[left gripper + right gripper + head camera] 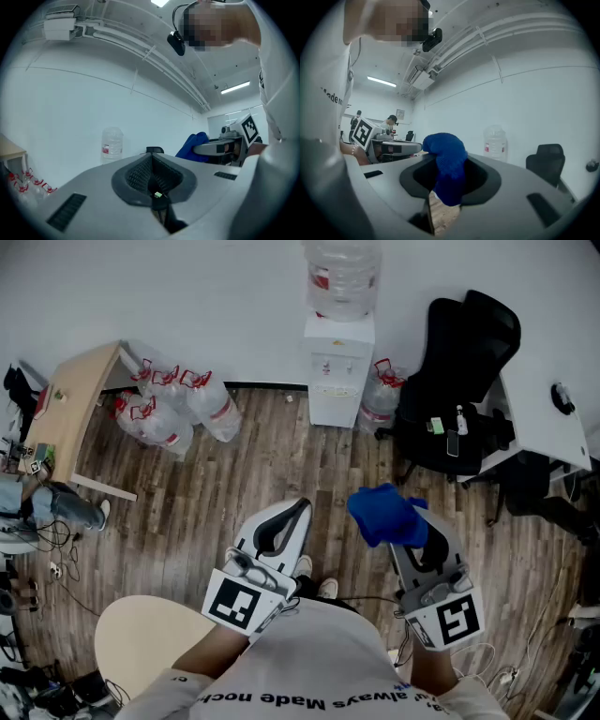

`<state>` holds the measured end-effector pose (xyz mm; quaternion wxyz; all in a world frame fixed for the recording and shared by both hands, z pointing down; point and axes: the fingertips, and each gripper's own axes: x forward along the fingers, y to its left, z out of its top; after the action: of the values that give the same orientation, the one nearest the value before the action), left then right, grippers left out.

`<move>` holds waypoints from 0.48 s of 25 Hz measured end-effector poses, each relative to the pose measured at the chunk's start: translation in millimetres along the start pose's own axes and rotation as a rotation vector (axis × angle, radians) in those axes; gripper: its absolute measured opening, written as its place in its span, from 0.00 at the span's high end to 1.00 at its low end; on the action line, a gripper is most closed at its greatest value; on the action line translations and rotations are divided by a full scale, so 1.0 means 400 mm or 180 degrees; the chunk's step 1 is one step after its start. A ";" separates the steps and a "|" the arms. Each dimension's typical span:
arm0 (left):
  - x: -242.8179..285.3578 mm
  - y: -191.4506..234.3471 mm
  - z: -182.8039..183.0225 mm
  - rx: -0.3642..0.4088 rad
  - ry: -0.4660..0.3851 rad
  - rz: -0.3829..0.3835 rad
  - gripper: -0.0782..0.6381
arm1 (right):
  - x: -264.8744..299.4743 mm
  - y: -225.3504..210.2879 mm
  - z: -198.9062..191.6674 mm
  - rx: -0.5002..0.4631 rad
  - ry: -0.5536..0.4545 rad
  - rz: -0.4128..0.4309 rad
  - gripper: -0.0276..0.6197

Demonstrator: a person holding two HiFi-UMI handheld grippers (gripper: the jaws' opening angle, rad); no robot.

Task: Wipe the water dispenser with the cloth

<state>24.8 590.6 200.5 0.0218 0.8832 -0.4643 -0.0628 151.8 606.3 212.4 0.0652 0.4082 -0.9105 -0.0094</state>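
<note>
The clear plastic water bottle (342,277) atop the white box-shaped water dispenser (339,371) is cut off by the head view's top edge, its taps (328,365) are too small to tell, the bunched blue cloth (384,514) covers the right gripper's (401,521) tips — and the left gripper's (151,164) grey body hides the dispenser below its bottle.

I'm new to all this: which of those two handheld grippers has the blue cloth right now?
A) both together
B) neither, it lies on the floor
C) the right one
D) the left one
C: the cloth is pinched in the right gripper, while the left gripper is shut with nothing in it.
</note>
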 end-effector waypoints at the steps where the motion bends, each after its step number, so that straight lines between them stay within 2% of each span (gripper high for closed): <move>1: 0.001 0.005 0.000 0.0008 0.0001 -0.0012 0.86 | 0.008 -0.001 0.000 0.0022 -0.0016 0.0001 0.76; 5: -0.002 0.041 -0.001 -0.0005 0.0009 -0.0031 0.86 | 0.045 0.006 0.013 0.0142 -0.0104 0.0039 0.76; 12: -0.012 0.139 -0.001 -0.0068 -0.0021 -0.0019 0.86 | 0.150 0.038 0.020 0.0053 -0.0010 0.0077 0.76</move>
<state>-23.2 562.8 206.6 0.0296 0.8841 -0.4610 -0.0708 100.1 571.4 212.2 0.0604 0.3977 -0.9155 -0.0017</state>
